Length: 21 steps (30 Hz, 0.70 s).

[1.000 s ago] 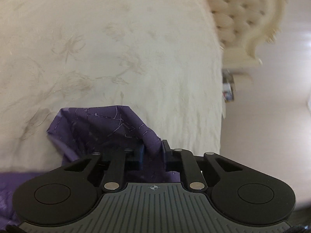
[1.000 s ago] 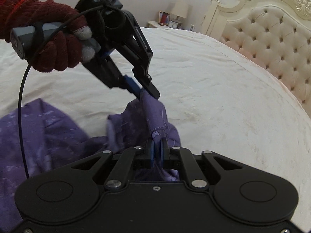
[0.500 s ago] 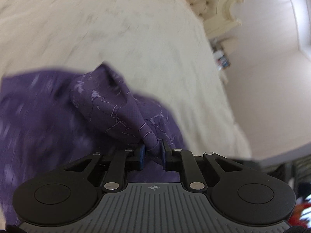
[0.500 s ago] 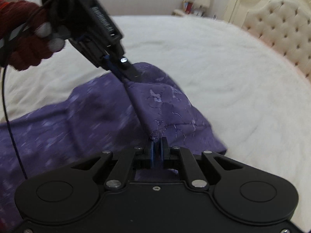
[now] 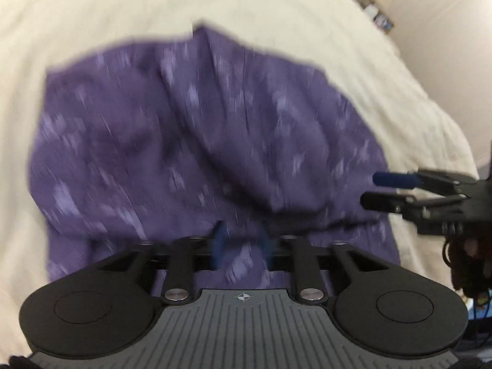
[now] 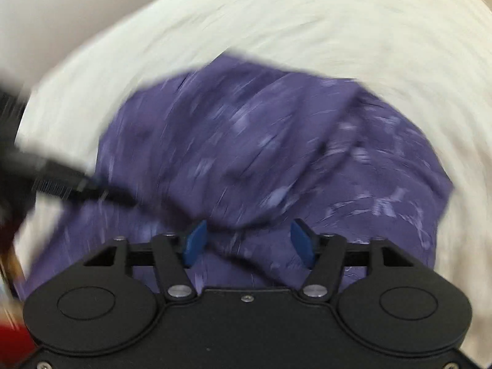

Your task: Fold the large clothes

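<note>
The purple cloth (image 5: 215, 141) lies bunched on the cream bed cover (image 5: 92, 15). Both the left gripper (image 5: 241, 241) and the right gripper (image 6: 247, 240) have just been opening; their jaws stand apart above the cloth, gripping nothing.

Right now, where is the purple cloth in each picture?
Left wrist view: the purple cloth fills the middle, folded over on the cream bedspread, running down under the left tool.
Right wrist view: the purple cloth fills the middle and lower part, under the right tool.
Shared landmark: the cream bedspread around the cloth in both views.
</note>
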Each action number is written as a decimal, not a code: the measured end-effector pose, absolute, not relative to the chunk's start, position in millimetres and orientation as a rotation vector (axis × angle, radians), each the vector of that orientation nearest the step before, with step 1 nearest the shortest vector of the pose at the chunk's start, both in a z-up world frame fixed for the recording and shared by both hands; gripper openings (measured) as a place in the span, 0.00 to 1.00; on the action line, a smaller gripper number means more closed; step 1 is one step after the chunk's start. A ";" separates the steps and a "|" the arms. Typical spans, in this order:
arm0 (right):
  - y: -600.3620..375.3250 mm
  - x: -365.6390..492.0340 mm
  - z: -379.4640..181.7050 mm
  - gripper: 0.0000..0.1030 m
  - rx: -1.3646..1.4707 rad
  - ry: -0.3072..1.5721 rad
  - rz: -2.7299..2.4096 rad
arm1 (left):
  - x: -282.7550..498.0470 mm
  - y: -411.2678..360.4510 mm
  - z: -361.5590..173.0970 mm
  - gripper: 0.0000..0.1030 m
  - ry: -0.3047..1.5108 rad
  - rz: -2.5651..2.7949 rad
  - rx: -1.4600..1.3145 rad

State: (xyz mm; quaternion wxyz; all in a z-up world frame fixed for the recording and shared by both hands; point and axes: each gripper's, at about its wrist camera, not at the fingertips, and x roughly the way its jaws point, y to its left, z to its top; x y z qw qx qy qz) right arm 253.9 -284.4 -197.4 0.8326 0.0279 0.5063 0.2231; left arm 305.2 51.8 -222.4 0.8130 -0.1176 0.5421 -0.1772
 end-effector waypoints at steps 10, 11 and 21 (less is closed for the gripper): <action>-299.6 318.2 -225.1 0.65 0.363 1.082 0.243 | 383.7 63.1 -220.1 0.56 1.066 -0.279 -0.278; -298.2 324.7 -230.2 0.65 0.377 1.090 0.230 | 390.7 61.1 -224.9 0.56 1.075 -0.269 -0.277; -293.6 336.7 -248.7 0.57 0.431 1.122 0.180 | 408.1 48.3 -264.8 0.19 1.151 -0.265 -0.287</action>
